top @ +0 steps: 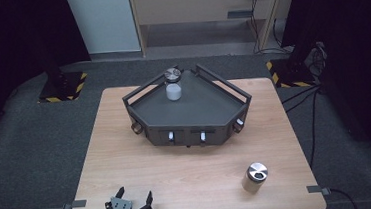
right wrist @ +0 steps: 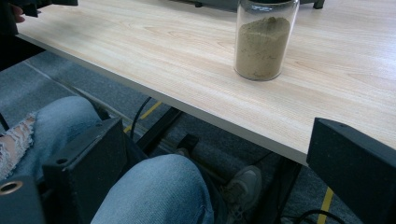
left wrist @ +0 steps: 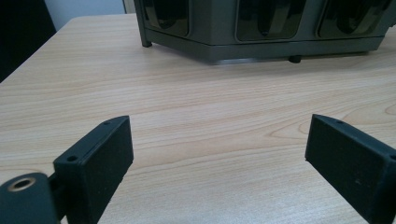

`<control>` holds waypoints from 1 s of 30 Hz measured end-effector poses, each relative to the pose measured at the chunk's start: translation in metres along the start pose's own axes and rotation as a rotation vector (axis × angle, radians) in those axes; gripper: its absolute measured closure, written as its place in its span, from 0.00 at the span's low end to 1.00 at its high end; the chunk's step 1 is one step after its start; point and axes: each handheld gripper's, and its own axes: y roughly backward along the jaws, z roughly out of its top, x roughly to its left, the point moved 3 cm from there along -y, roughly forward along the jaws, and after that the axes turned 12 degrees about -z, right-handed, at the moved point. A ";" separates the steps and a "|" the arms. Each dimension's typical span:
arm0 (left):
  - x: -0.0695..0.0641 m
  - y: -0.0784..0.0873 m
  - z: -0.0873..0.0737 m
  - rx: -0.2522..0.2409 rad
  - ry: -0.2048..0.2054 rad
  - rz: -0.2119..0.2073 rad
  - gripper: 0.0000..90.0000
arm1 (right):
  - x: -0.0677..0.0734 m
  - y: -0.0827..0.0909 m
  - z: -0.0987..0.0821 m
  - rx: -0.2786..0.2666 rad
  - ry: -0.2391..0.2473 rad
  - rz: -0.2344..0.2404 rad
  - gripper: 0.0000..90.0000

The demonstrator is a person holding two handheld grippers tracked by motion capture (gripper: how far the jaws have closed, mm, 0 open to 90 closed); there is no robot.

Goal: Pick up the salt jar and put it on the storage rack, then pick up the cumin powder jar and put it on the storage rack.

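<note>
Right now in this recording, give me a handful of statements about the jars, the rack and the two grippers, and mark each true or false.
1. The jar of tan powder stands upright on the bare wooden table, apart from the grey corner rack. True.
2. The left gripper is clamped on a jar. False: its jaws stand wide apart over bare wood at the table's near edge.
3. A white jar stands on the rack, with a metal-lidded jar just behind it. True.
4. The right gripper is over the rack. False: it is held open below the table's edge, above the person's knee.
5. The powder jar lies on its side. False: it stands upright.
</note>
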 end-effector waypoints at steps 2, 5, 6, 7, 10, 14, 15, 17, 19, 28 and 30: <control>-0.001 -0.001 0.000 0.000 -0.001 0.003 0.08 | 0.000 0.002 -0.001 -0.004 -0.001 -0.003 0.06; -0.003 -0.002 0.001 -0.004 -0.010 0.002 0.08 | -0.002 0.006 -0.002 -0.011 -0.003 -0.009 0.06; -0.004 -0.003 0.002 -0.006 -0.013 0.002 0.08 | -0.002 0.007 -0.003 -0.013 -0.003 -0.012 0.06; -0.005 -0.004 0.002 -0.013 -0.012 0.001 0.08 | -0.003 0.008 -0.003 -0.015 -0.002 -0.015 0.06; -0.008 -0.006 0.003 -0.030 -0.020 -0.003 0.08 | -0.003 0.012 -0.004 -0.023 -0.003 -0.020 0.06; -0.009 -0.009 0.003 -0.038 -0.026 -0.009 0.08 | -0.002 0.017 -0.006 -0.032 -0.005 -0.032 0.05; -0.010 -0.009 0.004 -0.038 -0.027 -0.011 0.08 | -0.002 0.018 -0.007 -0.033 -0.005 -0.035 0.05; -0.011 -0.011 0.004 -0.037 -0.025 -0.017 0.08 | -0.002 0.020 -0.008 -0.037 -0.009 -0.039 0.05; -0.012 -0.013 0.004 -0.033 -0.024 -0.021 0.08 | -0.002 0.023 -0.009 -0.043 -0.013 -0.044 0.05; -0.012 -0.018 0.004 -0.032 -0.022 -0.024 0.07 | -0.003 0.038 -0.006 -0.090 -0.058 -0.022 0.05; -0.013 -0.018 0.005 -0.032 -0.021 -0.025 0.07 | -0.004 0.043 -0.001 -0.106 -0.062 -0.024 0.05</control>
